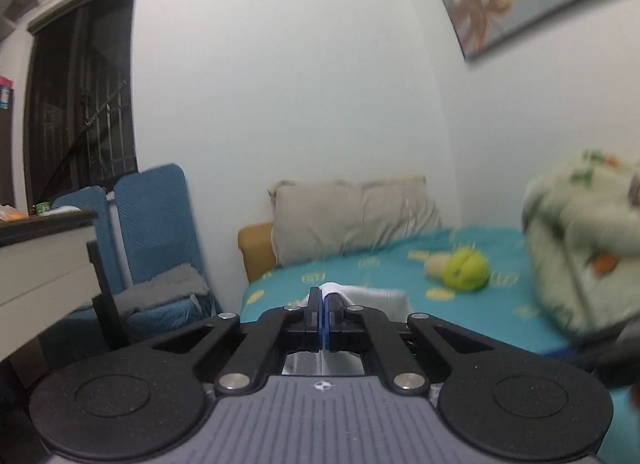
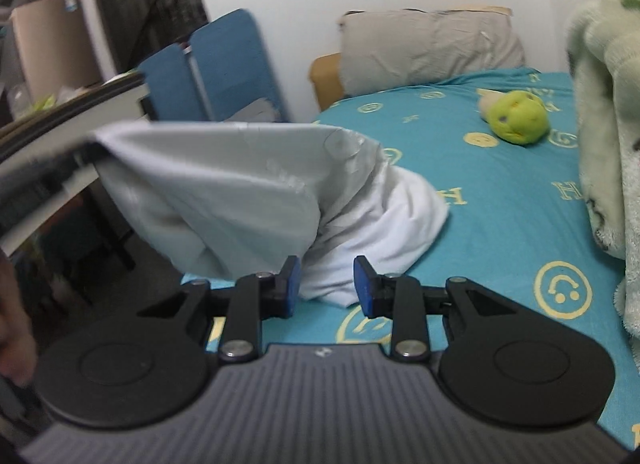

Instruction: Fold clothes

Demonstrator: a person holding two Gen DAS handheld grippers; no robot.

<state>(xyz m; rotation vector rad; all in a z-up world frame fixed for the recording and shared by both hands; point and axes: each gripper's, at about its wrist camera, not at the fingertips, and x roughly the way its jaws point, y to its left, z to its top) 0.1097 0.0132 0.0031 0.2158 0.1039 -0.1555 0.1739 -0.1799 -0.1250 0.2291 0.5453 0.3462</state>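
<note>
A white garment (image 2: 240, 184) hangs stretched over the teal bed sheet (image 2: 512, 192). Its left corner is lifted and its lower folds rest on the bed. My left gripper (image 1: 323, 304) is shut on that corner, with a strip of white cloth (image 1: 368, 298) pinched between its blue pads. In the right wrist view the left gripper is a dark blur (image 2: 86, 150) at the raised corner. My right gripper (image 2: 326, 284) stands open low over the sheet. The garment's bottom fold lies just ahead of its fingertips, and both blue pad faces are bare.
A beige pillow (image 2: 432, 48) leans on the wall at the bed's head. A green plush toy (image 2: 516, 116) lies on the sheet, and a pale fleece blanket (image 2: 608, 124) is piled at the right. A blue chair (image 1: 156, 224) and a desk (image 1: 44, 260) stand left of the bed.
</note>
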